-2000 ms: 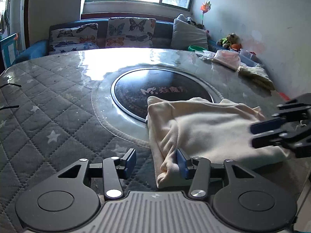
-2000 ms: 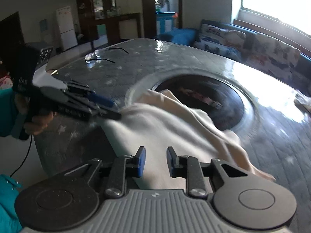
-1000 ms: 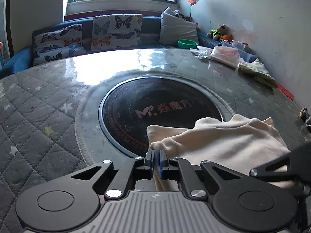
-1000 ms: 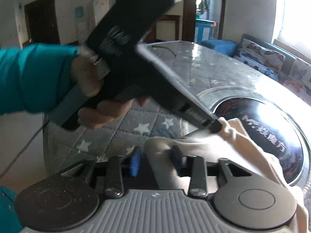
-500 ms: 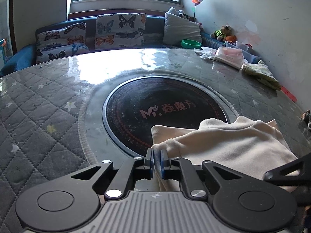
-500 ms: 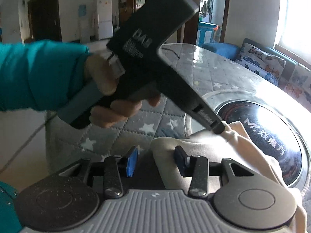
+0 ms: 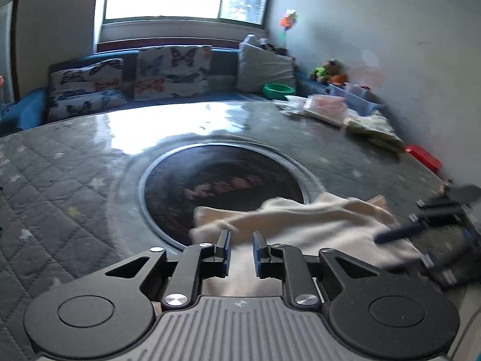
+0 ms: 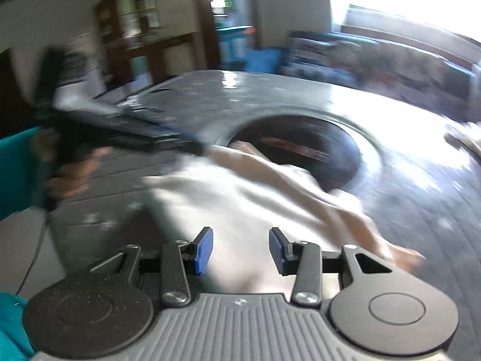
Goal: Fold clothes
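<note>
Cloth point(image 7: 303, 225) is spread at the table's point(image 7: 75, 162) near edge, partly over the dark centre disc point(image 7: 222, 180), its length running between both open grippers; left gripper point(image 7: 241, 248) is nearest its bunched end, right gripper point(image 8: 240, 248) over its middle.

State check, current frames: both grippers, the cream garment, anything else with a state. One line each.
left gripper: open, nothing between the pads, cream garment just ahead of them.
right gripper: open wide, nothing gripped, over the garment.
cream garment: released, lying rumpled on the table, partly over the dark round inset.
table: covered with a quilted star-print cloth.
folded clothes: piled at the table's far right edge.
</note>
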{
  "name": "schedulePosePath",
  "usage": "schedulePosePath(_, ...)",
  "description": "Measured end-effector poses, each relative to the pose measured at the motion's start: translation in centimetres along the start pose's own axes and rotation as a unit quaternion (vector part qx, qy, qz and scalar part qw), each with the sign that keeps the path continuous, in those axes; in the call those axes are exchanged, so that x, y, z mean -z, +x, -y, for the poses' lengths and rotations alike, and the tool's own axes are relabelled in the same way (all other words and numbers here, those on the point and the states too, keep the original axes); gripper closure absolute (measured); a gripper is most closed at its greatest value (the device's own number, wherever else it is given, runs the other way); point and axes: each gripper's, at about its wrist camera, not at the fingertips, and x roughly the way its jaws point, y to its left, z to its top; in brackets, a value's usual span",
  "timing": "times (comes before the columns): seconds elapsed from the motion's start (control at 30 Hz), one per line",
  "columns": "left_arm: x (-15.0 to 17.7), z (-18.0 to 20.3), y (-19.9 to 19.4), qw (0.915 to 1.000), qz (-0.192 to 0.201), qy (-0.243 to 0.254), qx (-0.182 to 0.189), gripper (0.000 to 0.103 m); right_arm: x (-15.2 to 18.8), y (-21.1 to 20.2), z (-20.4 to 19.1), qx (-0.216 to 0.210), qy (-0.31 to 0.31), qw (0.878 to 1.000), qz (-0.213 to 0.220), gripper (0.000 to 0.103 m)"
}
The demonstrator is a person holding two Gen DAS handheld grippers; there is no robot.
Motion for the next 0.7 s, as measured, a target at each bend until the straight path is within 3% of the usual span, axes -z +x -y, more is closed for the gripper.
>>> schedulePosePath(0.2, 1.2, 0.8, 1.3, 0.9996, -0.029, -0.003, -0.001, 0.078, 1.2, -0.8, 3.9, 0.032, 0.063, 0.997, 0.003, 0.061)
schedulePosePath(0.3, 1.4, 1.0, 1.3, 0.9996, -0.030, -0.003, -0.003, 0.069, 1.1, -0.9, 4.2, 0.028, 0.066, 0.997, 0.015, 0.061)
schedulePosePath(0.53, 1.8, 1.4, 1.5, 0.9994, -0.034, -0.001, -0.007, 0.062, 1.0, 1.7, 6.2, 0.056, 0.092, 0.994, 0.012, 0.062)
schedulePosePath(0.7, 1.8, 1.4, 1.5, 0.9993, -0.036, -0.005, -0.006, 0.057, 1.0, 1.1, 5.8, 0.057, 0.093, 0.994, 0.019, 0.065)
